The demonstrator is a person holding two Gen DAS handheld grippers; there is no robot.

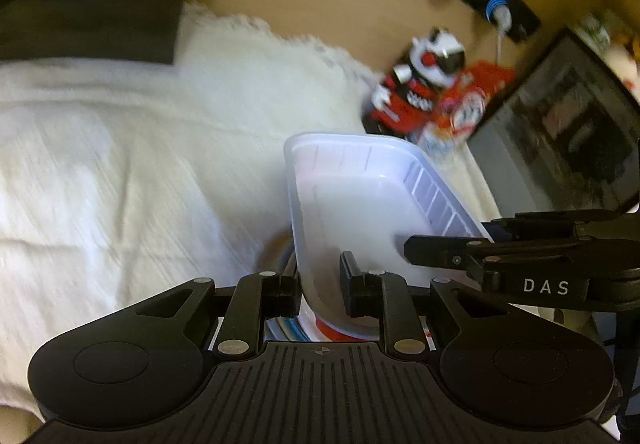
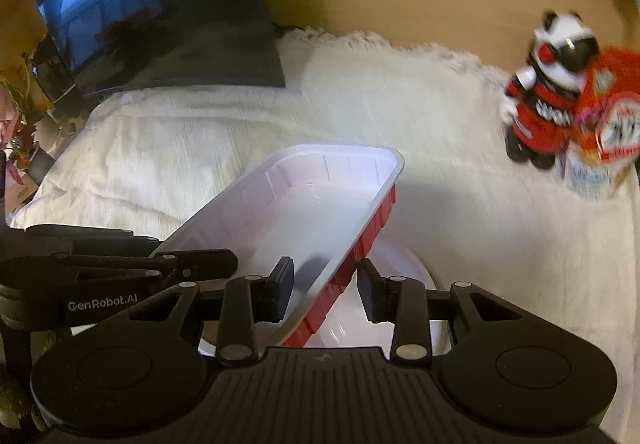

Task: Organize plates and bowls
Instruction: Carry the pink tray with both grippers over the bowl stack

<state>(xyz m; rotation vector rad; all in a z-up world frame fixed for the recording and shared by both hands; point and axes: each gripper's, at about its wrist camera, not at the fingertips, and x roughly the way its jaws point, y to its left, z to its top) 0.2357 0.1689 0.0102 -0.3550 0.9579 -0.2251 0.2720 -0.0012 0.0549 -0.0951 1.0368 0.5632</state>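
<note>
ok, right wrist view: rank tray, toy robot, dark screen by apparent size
1. Dark screen and tray: look about alike, and the tray is far nearer the camera, so no ranking between them.
2. Toy robot: clearly smallest, though farther off.

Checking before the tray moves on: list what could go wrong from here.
1. The left gripper pinches only the thin rim of the tilted tray; it might slip or flex.
2. The right gripper straddles the tray's wall unclamped, giving little backup.
3. Dropped, it would likely strike the white dish beneath.
</note>
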